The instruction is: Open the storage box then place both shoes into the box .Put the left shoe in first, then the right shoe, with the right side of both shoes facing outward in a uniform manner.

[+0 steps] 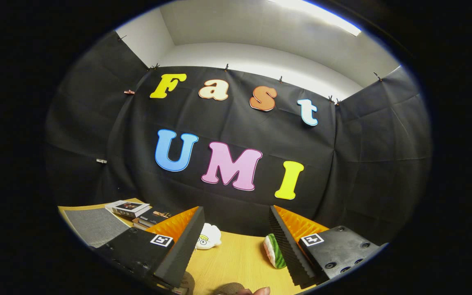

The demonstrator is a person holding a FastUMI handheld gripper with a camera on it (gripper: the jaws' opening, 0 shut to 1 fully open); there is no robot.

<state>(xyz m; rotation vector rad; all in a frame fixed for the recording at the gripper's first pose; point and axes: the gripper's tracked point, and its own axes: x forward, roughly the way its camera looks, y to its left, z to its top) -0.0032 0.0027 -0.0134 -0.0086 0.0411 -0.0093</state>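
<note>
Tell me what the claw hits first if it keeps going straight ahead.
Probably the black cloth wall. The open claw points over bare table, passing between the white shoe and the green-striped shoe.

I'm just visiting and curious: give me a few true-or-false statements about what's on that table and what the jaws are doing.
1. The gripper has its jaws spread apart, gripping nothing. True.
2. A white toy lies on the wooden table. True.
3. A green-striped item is clamped between the jaws. False: it lies on the table by one finger, unclamped.
4. Books are stacked beside the grey mat. True.
5. The table is glass. False: it looks like wood.
</note>
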